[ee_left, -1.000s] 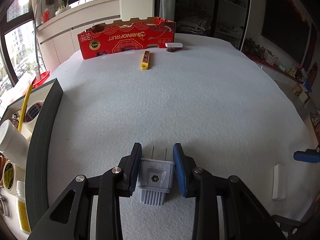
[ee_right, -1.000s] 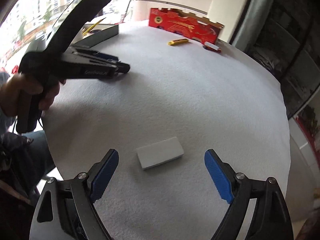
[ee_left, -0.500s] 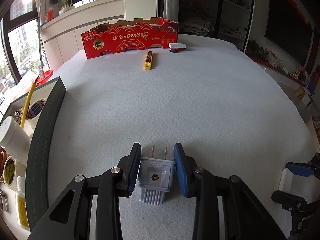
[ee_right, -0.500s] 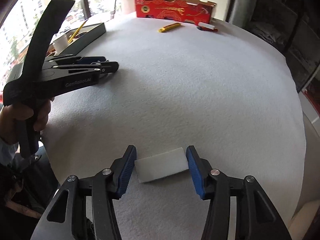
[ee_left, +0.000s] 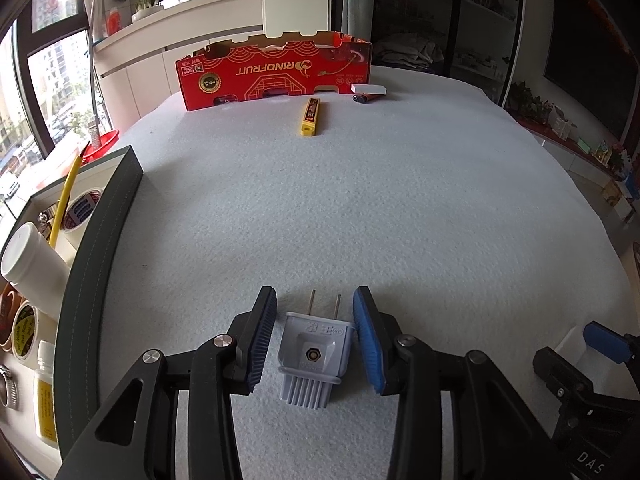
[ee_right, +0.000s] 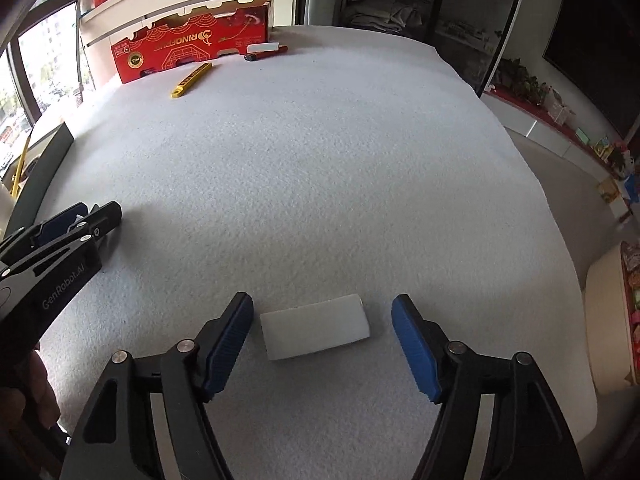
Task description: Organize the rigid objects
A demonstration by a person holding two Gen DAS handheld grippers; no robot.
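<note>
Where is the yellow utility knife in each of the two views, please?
Left wrist view: yellow utility knife lies upper centre, pointing away, before the red box.
Right wrist view: it lies upper left, slanted, near the same box.
Shared landmark: the red box.

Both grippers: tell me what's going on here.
A person is tidying small items on a felt-covered table with two handheld grippers. The left gripper is open around a grey plug, gaps on both sides. The right gripper is open around a white block, not touching it. A yellow knife lies near the red box.
</note>
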